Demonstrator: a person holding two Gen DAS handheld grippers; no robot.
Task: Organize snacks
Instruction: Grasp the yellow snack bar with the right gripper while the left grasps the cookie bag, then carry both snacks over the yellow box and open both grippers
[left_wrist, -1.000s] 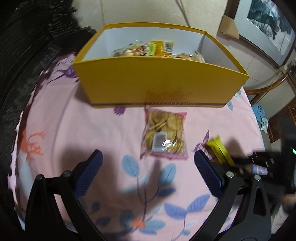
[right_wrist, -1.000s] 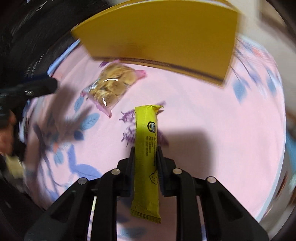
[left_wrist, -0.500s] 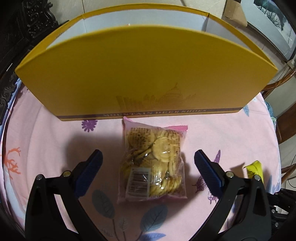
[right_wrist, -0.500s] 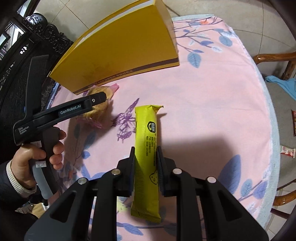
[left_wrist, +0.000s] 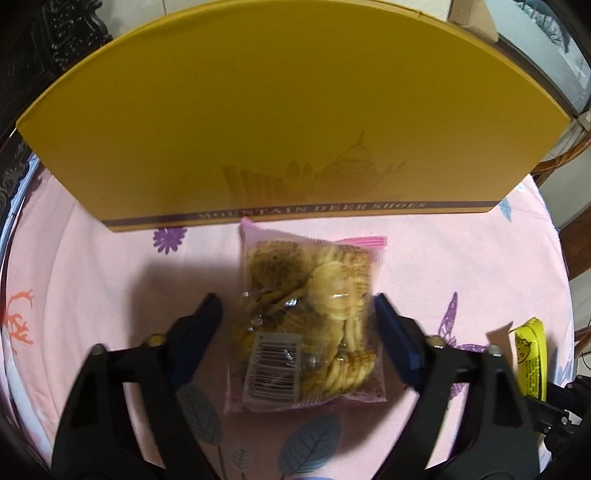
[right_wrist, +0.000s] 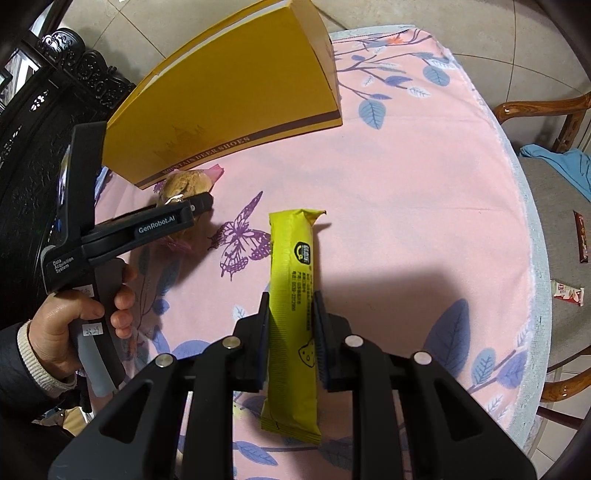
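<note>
- Pink-edged cookie bag (left_wrist: 308, 325) lay flat on the floral tablecloth (left_wrist: 92, 266), just in front of the yellow shoe box (left_wrist: 288, 122), which stood at twelve o'clock in the left wrist view.
- Left gripper (left_wrist: 297, 330) was down over the bag and its jaws were closing, the blue pads (left_wrist: 192, 345) at nine and three o'clock, near the bag's sides but apparently not yet pressing.
- A second before, those jaws had stood wide with the bag well ahead at twelve o'clock and the box's inside showing; now the bag sat between them.
- My read: the pick was starting, the drop into the box to follow.
- Right gripper (right_wrist: 290, 339) was pinching the yellow snack bar (right_wrist: 293, 310), pointing to twelve o'clock above the cloth, same grip as earlier.
</note>
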